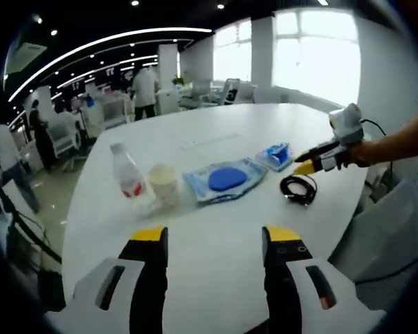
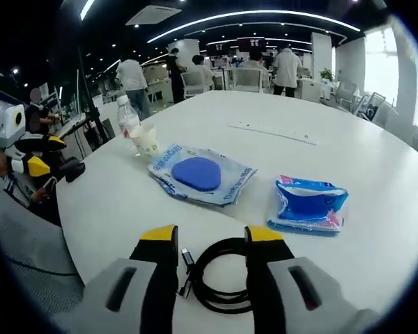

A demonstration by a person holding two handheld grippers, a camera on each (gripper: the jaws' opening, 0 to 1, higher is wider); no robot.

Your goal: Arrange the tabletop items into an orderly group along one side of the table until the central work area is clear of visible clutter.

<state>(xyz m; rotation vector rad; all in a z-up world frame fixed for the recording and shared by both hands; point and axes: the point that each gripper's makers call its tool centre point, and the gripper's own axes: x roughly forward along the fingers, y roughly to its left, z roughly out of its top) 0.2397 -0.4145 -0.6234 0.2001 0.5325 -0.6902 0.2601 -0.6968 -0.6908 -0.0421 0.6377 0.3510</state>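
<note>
The coiled black cable point(image 2: 219, 275) lay on the white bench point(image 2: 376, 174) between the right gripper's point(image 2: 212, 236) spread fingers, not yet pinched; this looked like the pick-up step. Beyond those fingers lay the clear packet with a blue round pad point(image 2: 198, 174) and, to the right, a small blue wrapper point(image 2: 308, 204); farther off stood a paper cup point(image 2: 145, 139) and plastic bottle point(image 2: 127, 115). The left gripper point(image 1: 216, 236) hovered, fingers spread, holding nothing. Next: close on the cable and carry it toward the row.

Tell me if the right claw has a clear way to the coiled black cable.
Probably yes: the right claw stands open with the black cable lying between its jaws on the table, nothing in between.
</note>
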